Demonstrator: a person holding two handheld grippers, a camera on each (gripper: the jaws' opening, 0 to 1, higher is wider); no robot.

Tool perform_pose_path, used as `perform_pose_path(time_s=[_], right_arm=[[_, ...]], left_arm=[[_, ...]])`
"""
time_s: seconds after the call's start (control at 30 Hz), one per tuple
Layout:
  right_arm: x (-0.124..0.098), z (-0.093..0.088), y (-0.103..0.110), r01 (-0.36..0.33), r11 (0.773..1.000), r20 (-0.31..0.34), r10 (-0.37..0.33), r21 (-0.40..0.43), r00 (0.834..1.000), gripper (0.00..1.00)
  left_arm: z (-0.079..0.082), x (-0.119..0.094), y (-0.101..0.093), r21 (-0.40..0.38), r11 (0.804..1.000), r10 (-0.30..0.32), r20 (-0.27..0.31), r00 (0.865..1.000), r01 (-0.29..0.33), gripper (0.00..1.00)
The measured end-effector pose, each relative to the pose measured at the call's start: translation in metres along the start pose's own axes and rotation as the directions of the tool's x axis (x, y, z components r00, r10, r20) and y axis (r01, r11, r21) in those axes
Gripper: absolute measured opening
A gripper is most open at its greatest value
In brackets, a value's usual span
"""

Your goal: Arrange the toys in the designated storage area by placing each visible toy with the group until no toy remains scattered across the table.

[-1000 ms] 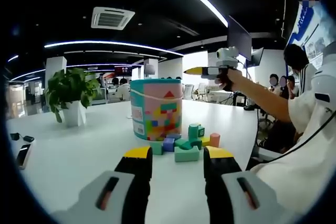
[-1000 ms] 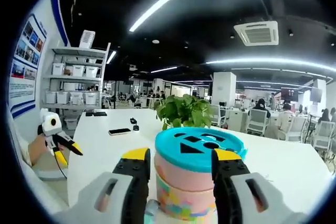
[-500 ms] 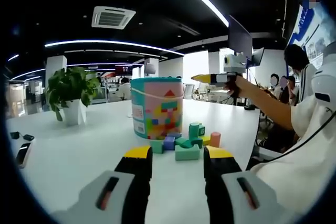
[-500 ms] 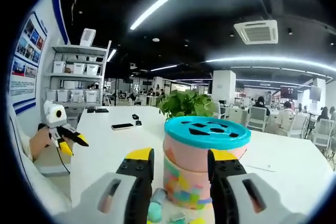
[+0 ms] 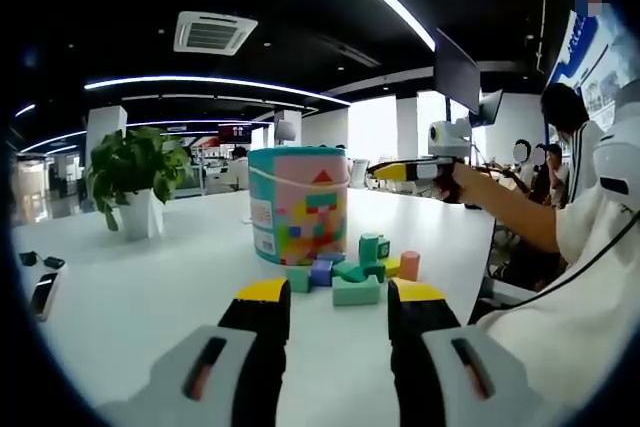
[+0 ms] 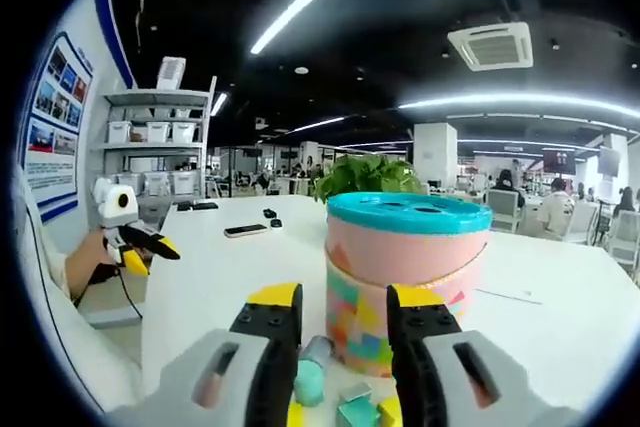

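Jaws of the left gripper (image 5: 327, 299) rise from the bottom of the left gripper view, yellow-tipped and parted by a moderate gap, with nothing between them and nothing touching them. Past their tips the white table (image 5: 150, 297) lies bare up to the toy blocks (image 5: 352, 272), a small cluster of green, blue, yellow and pink pieces sitting close together just in front of the toy bucket (image 5: 298, 205). That bucket stands upright near the table's middle, its pink wall printed with coloured shapes. Left of it and farther back is a potted plant (image 5: 138, 179); at the near left edge lies a phone (image 5: 43, 294). To the right, a person's hand holds the right gripper (image 5: 395, 172) in the air above the table, level with the bucket's top and well apart from it.

Seen from the right gripper view, the right gripper (image 6: 343, 299) likewise has its jaws standing somewhat apart and empty. Between and just beyond them lie a few blocks (image 6: 310, 379) at the foot of the bucket (image 6: 405, 277), whose teal lid (image 6: 409, 211) is on. The plant (image 6: 368, 174) rises behind it. At left the left gripper (image 6: 145, 242) hangs over the table edge, and shelving (image 6: 155, 142) with white bins stands against the far wall.
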State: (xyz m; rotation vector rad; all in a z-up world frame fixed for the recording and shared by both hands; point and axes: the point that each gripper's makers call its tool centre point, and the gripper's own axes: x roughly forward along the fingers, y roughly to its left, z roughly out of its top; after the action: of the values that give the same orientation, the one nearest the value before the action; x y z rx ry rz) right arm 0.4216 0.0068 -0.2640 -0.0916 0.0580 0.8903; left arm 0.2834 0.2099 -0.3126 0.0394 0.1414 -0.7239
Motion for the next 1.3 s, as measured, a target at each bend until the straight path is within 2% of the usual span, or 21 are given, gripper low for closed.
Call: perform_pose_path(time_s=[0.17,0.37,0.7,0.87,0.97,1.3], right_arm=[[0.002,-0.008,0.004,-0.015,1.0,-0.006,0.016,0.011,1.0,0.36],[0.005,-0.023,0.012,-0.025,1.0,-0.037,0.025,-0.018,0.999,0.37],[0.009,-0.042,0.016,-0.035,0.999,-0.05,0.035,0.003,0.998,0.35],[0.013,-0.057,0.021,-0.039,0.999,-0.08,0.038,-0.015,0.996,0.34],[0.016,-0.068,0.026,-0.057,0.998,-0.115,0.055,-0.016,0.992,0.28],[0.018,-0.085,0.035,-0.064,0.998,-0.139,0.063,0.002,0.988,0.29]], left_arm=[[0.0,0.0,0.0,0.0,1.0,0.0,0.001,1.0,0.0,0.4],[0.001,-0.001,0.002,-0.014,1.0,0.007,0.008,1.0,-0.006,0.4],[0.001,-0.002,0.001,-0.011,1.0,0.003,0.009,1.0,-0.003,0.4],[0.0,-0.001,0.001,-0.009,1.0,0.003,0.004,1.0,-0.003,0.4],[0.0,-0.001,0.001,-0.006,1.0,0.002,0.004,1.0,-0.002,0.4],[-0.001,-0.001,0.002,-0.006,1.0,0.002,0.003,1.0,-0.002,0.4]])
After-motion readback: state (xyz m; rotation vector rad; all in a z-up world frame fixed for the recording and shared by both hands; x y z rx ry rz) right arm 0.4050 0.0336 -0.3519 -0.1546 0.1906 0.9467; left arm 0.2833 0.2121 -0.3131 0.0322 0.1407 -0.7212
